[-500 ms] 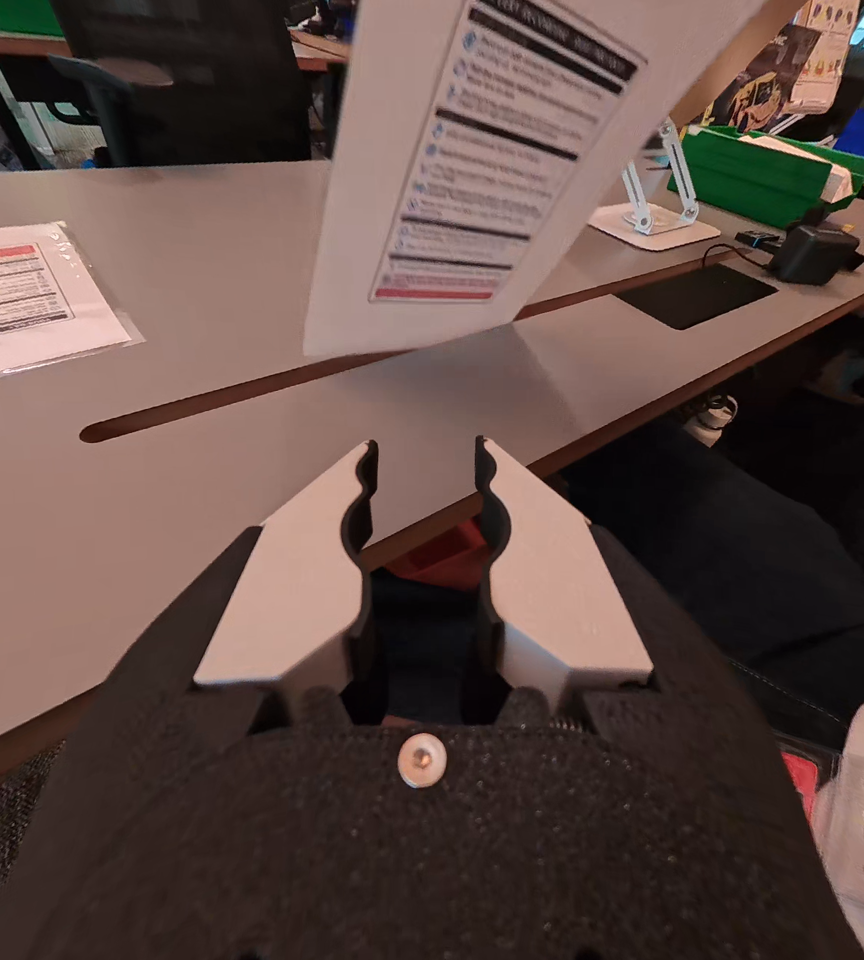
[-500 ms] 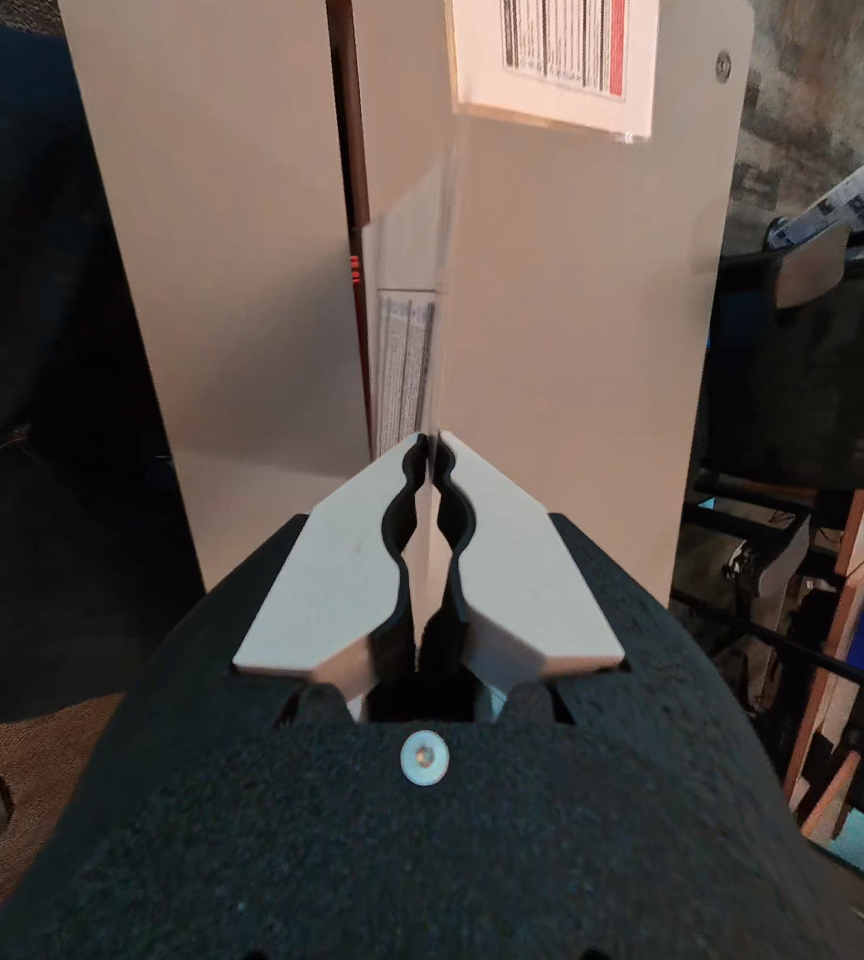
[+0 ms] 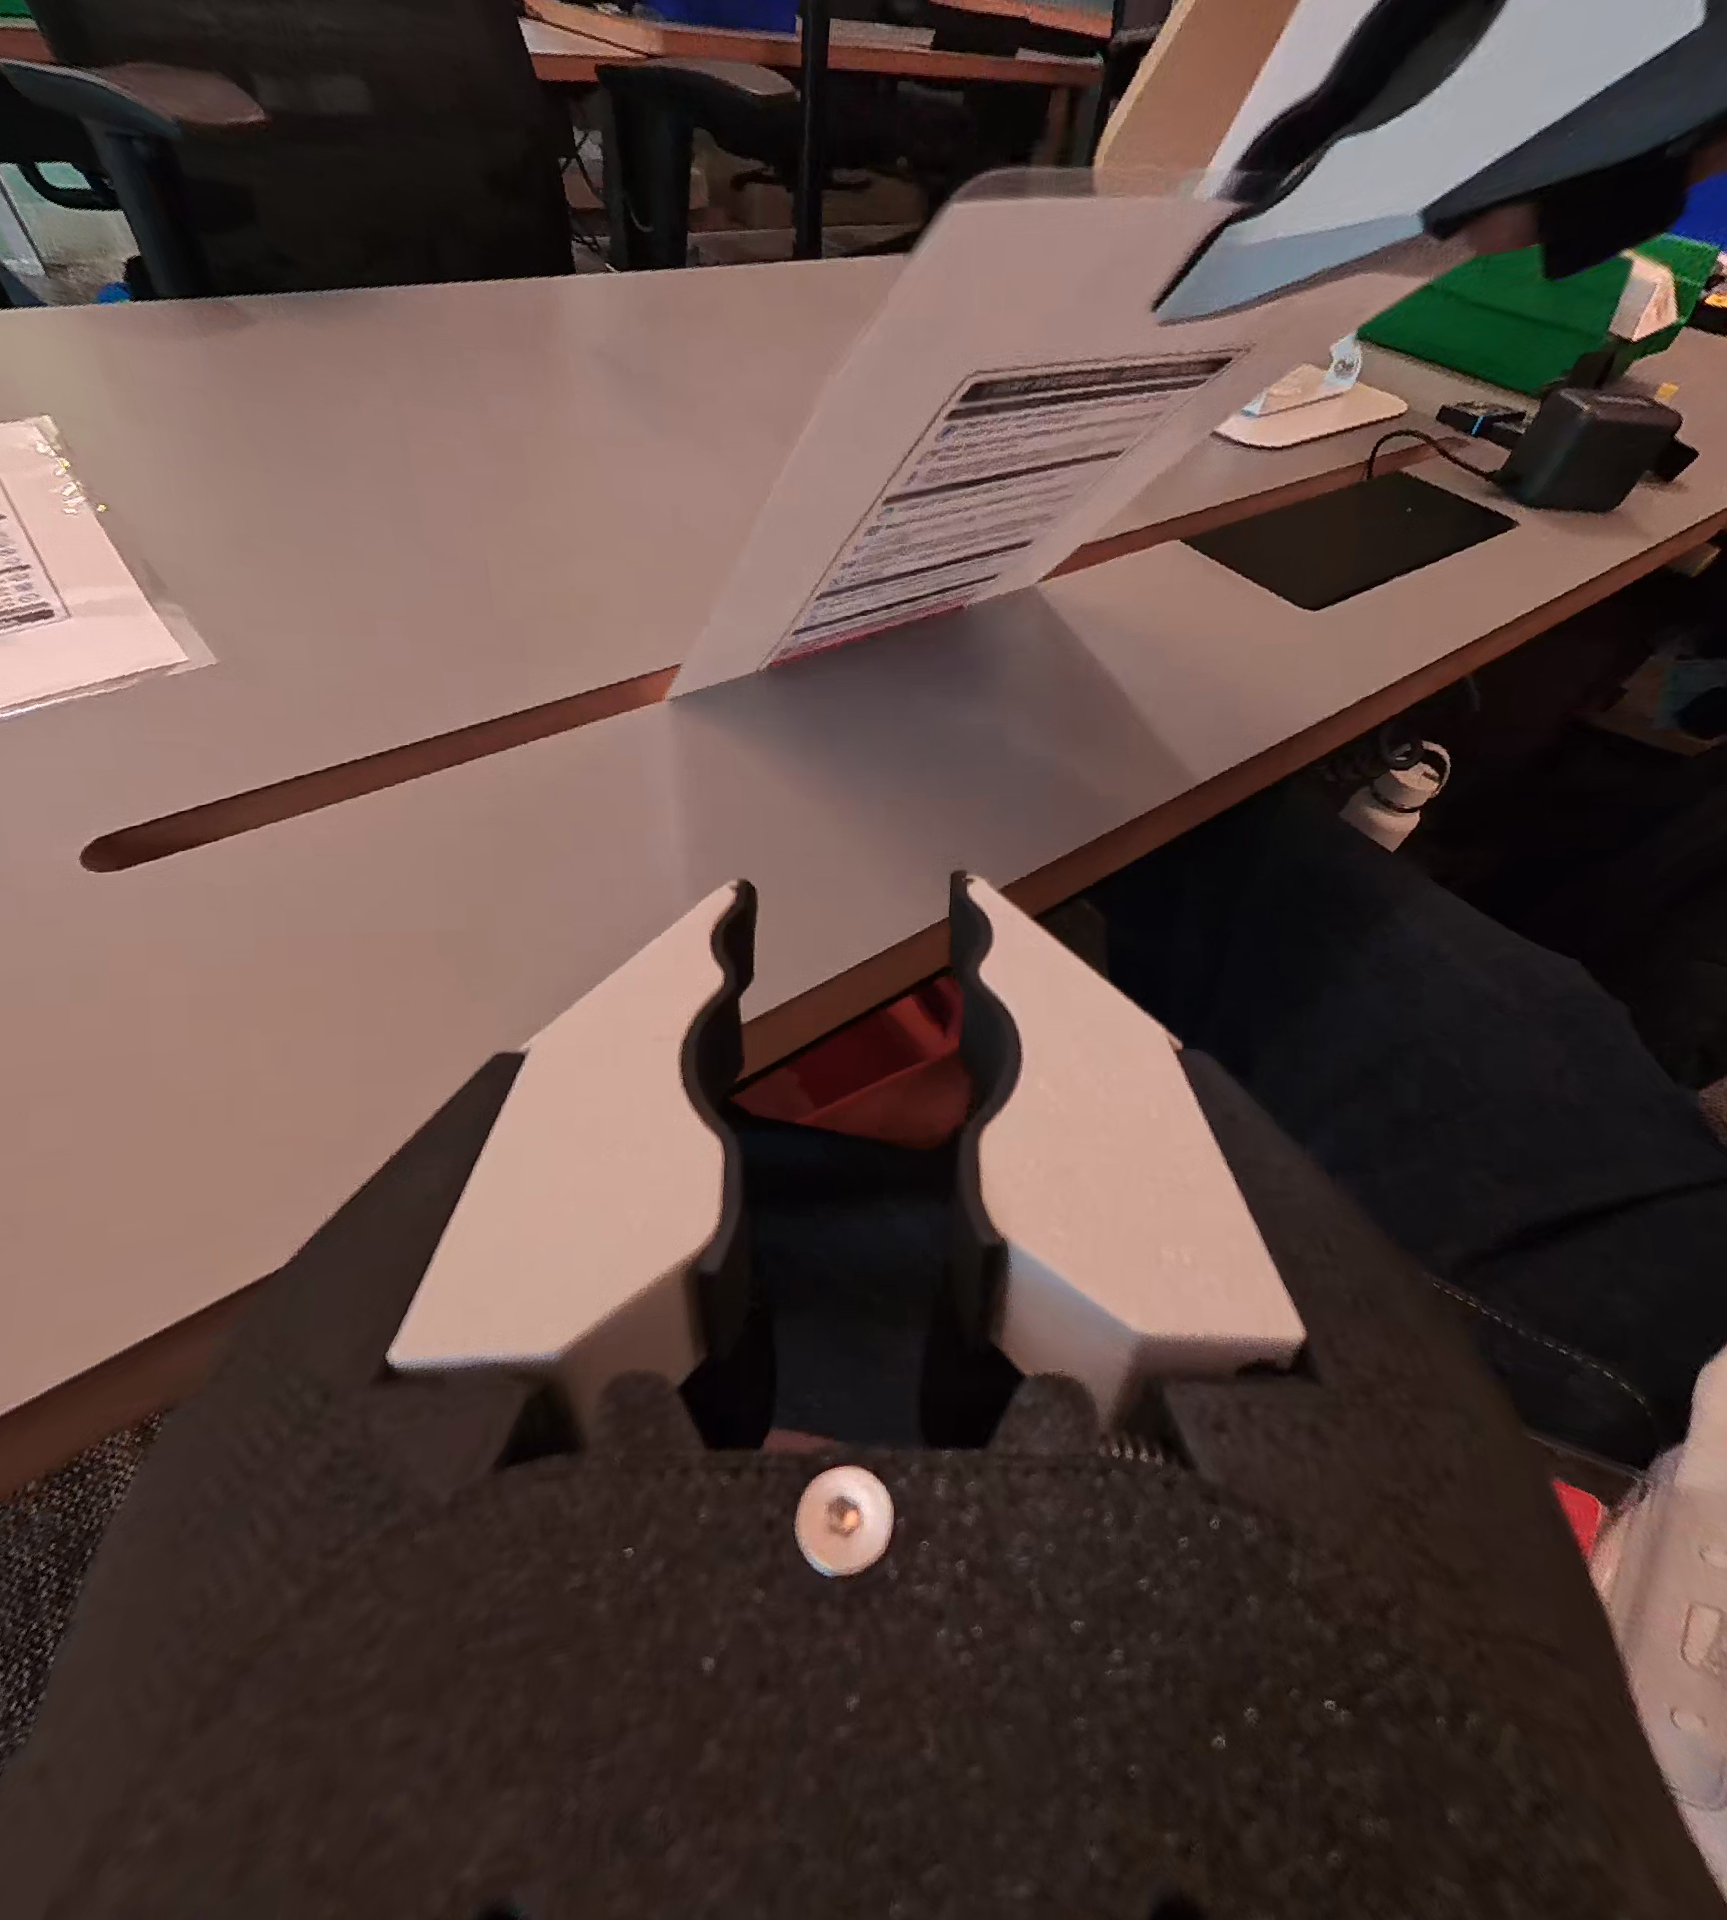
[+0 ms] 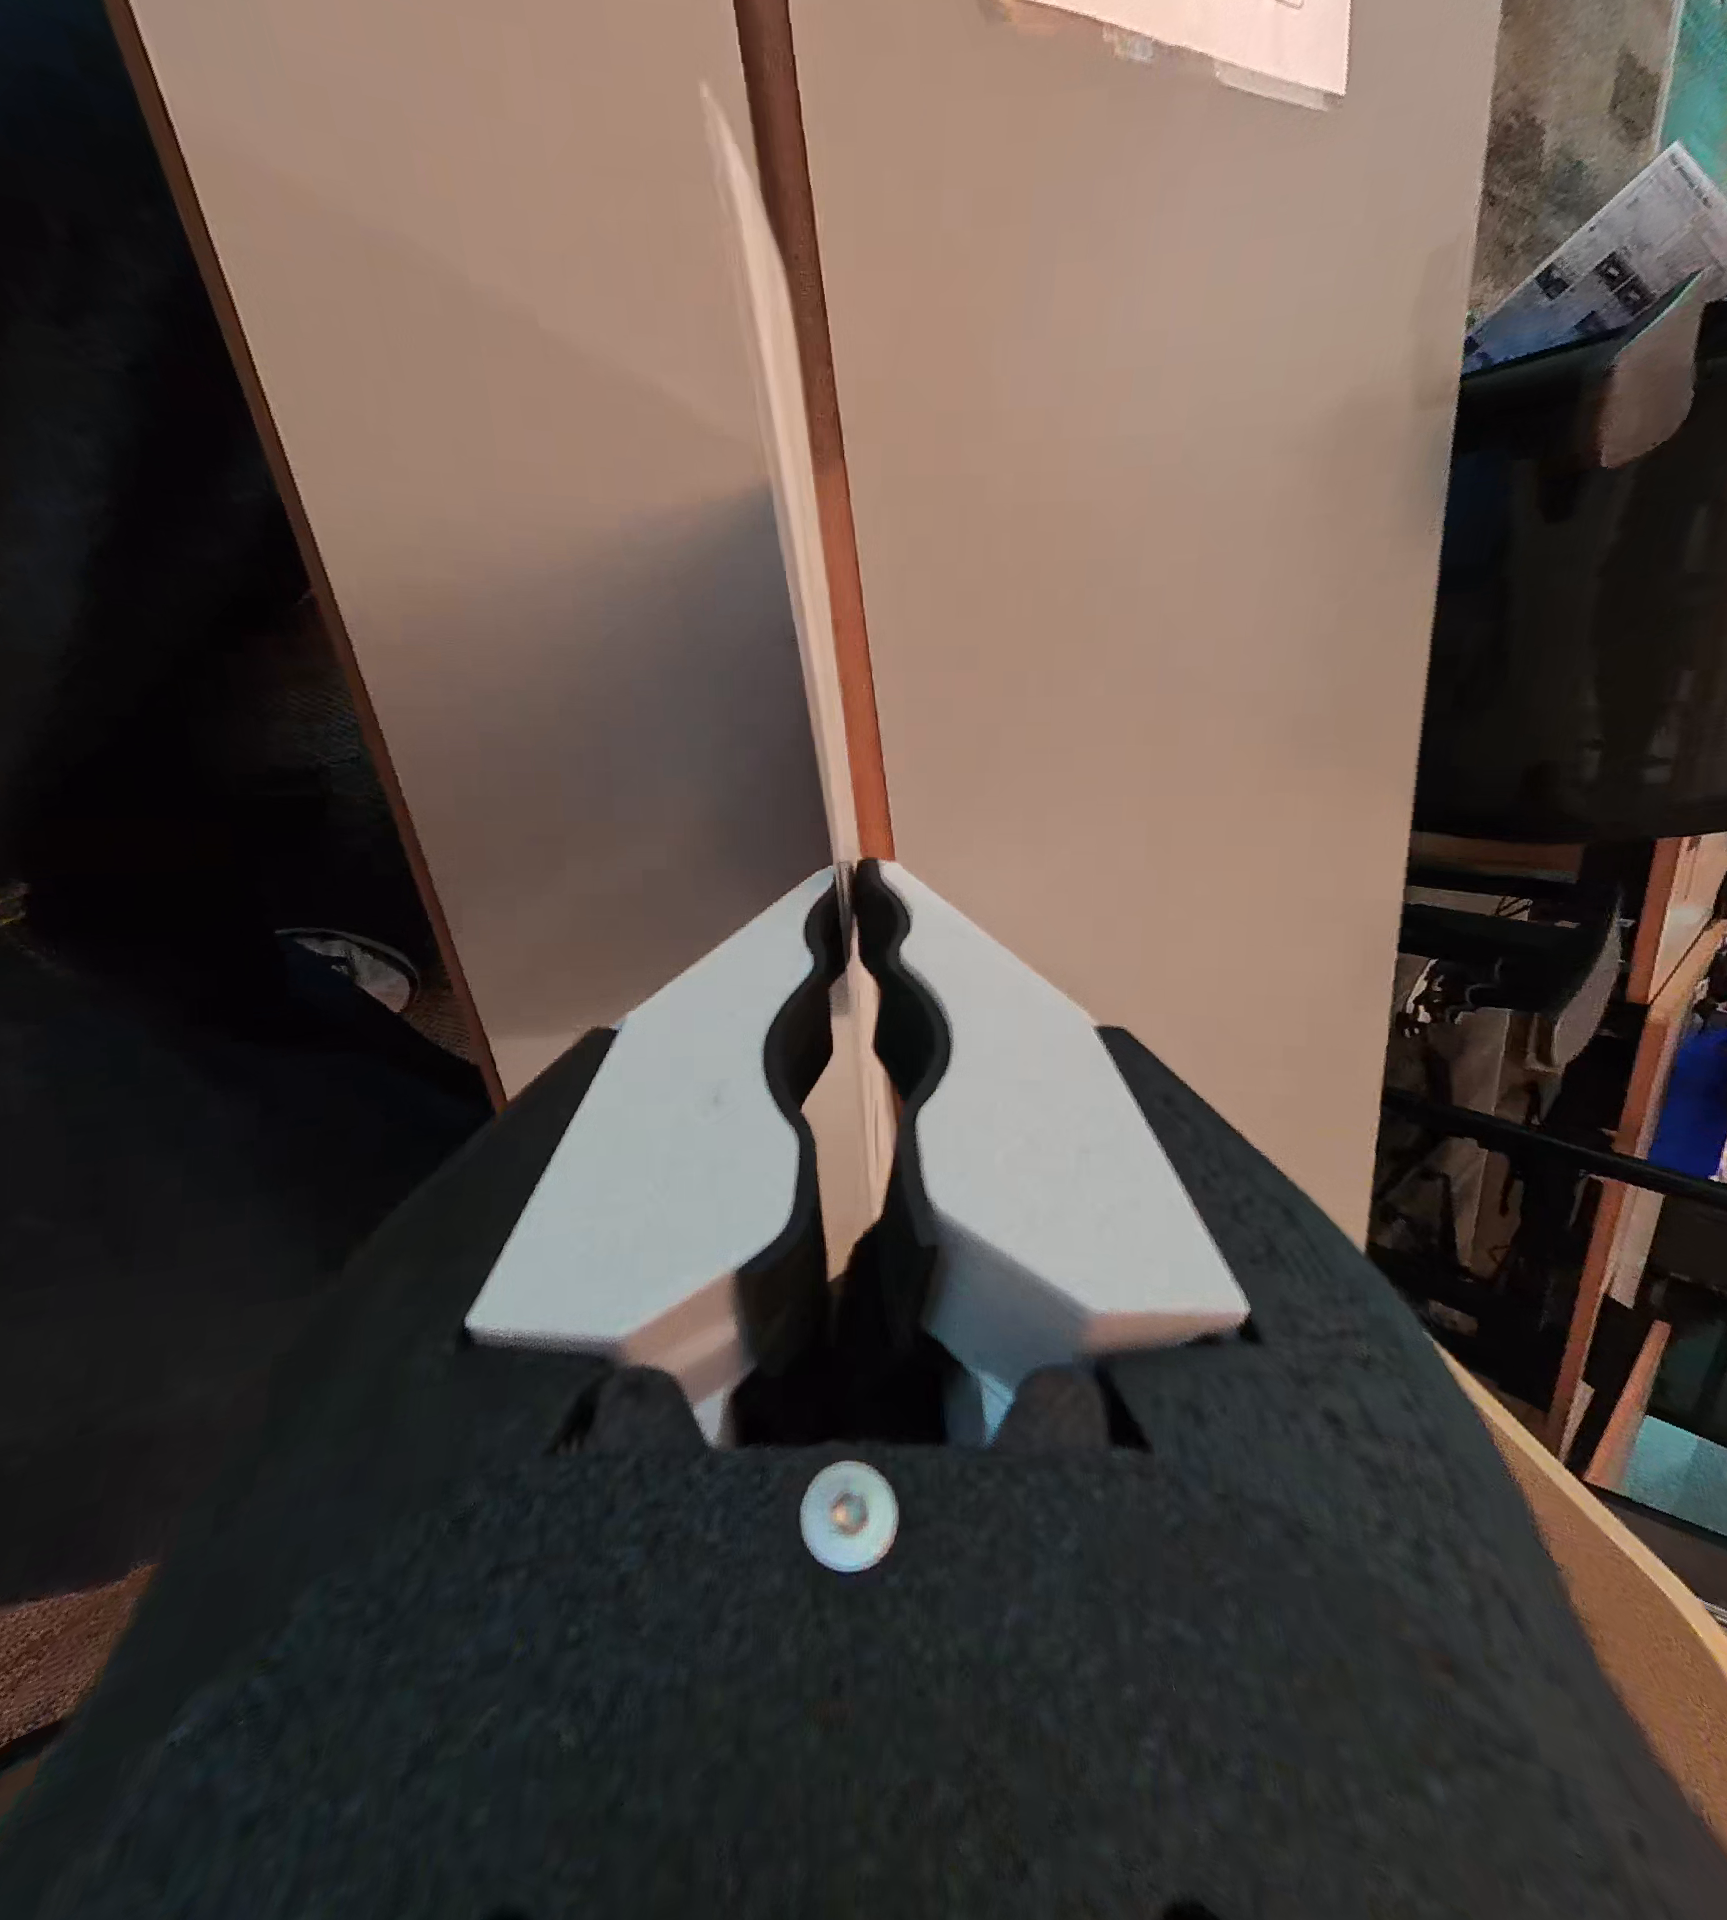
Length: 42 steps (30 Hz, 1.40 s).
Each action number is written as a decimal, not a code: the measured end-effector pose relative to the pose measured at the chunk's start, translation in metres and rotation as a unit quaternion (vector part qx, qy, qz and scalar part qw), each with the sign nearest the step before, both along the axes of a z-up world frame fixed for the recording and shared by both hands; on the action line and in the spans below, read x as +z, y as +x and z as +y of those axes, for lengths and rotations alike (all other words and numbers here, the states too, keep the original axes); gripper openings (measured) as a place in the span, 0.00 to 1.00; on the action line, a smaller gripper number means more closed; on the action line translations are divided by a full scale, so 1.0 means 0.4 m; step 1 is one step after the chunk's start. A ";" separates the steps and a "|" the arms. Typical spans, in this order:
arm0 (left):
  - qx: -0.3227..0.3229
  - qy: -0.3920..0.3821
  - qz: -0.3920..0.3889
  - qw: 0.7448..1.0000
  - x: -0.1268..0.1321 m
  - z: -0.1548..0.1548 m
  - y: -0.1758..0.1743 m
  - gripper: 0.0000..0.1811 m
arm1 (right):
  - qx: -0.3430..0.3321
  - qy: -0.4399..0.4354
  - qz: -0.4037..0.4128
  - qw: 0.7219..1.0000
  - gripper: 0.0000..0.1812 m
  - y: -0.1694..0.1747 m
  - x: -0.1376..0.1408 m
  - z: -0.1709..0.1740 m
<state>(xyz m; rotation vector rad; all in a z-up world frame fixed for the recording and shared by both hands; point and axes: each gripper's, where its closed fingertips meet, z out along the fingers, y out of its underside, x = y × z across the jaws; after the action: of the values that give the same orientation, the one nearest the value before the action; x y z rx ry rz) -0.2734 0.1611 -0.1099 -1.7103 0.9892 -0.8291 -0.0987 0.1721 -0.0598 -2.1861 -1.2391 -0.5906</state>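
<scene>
Lying far left of the left gripper [image 3: 851, 904], a second printed sheet [image 3: 2, 566] rests flat on the grey desk [image 3: 371, 499]. That gripper hovers at the desk's near edge, jaws wide, empty. Ahead and right, the right gripper [image 4: 851, 883] pinches a laminated white sheet [image 3: 952, 478] by its top edge; its bottom edge touches the desk beside a long slot [image 3: 371, 769]. Farther right: black charger [image 3: 1586, 447], green bin [image 3: 1524, 312].

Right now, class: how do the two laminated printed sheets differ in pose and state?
The held sheet is tilted up, its lower edge at the desk; the other sheet lies flat. The held sheet is pinched in the shut right gripper; the flat one is untouched, and the left gripper is open, empty. Both are white, printed.
</scene>
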 end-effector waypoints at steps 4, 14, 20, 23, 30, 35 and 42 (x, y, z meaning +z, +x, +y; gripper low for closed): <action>-0.006 0.003 0.005 1.000 -0.002 -0.010 0.007 0.21 | -0.008 -0.014 -0.001 1.000 0.00 0.011 -0.025 0.010; -0.012 -0.018 0.005 1.000 -0.014 -0.003 0.007 0.21 | -0.007 -0.007 0.007 1.000 0.01 0.014 -0.041 0.026; -0.014 -0.017 0.005 1.000 -0.014 -0.006 0.009 0.21 | 0.013 0.031 -0.019 0.999 0.06 0.021 -0.065 0.038; -0.015 -0.017 0.007 1.000 -0.015 -0.006 0.009 0.21 | 0.005 0.020 0.017 1.000 0.14 0.019 -0.080 0.026; -0.016 -0.019 0.007 1.000 -0.014 -0.006 0.008 0.21 | 0.033 0.009 0.224 0.974 0.18 -0.024 -0.142 -0.108; -0.017 -0.029 0.009 0.999 -0.024 -0.002 0.009 0.21 | 0.004 0.051 0.483 0.874 0.21 -0.064 -0.218 -0.238; -0.009 -0.035 0.009 0.999 -0.034 0.024 -0.003 0.21 | -0.039 0.105 0.548 0.829 0.24 -0.030 -0.226 -0.319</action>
<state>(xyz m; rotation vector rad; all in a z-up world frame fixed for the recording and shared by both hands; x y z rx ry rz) -0.2746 0.1705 -0.1234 -1.7740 1.0000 -0.8713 -0.1106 0.0443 -0.1501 -1.8479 -0.4148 0.4823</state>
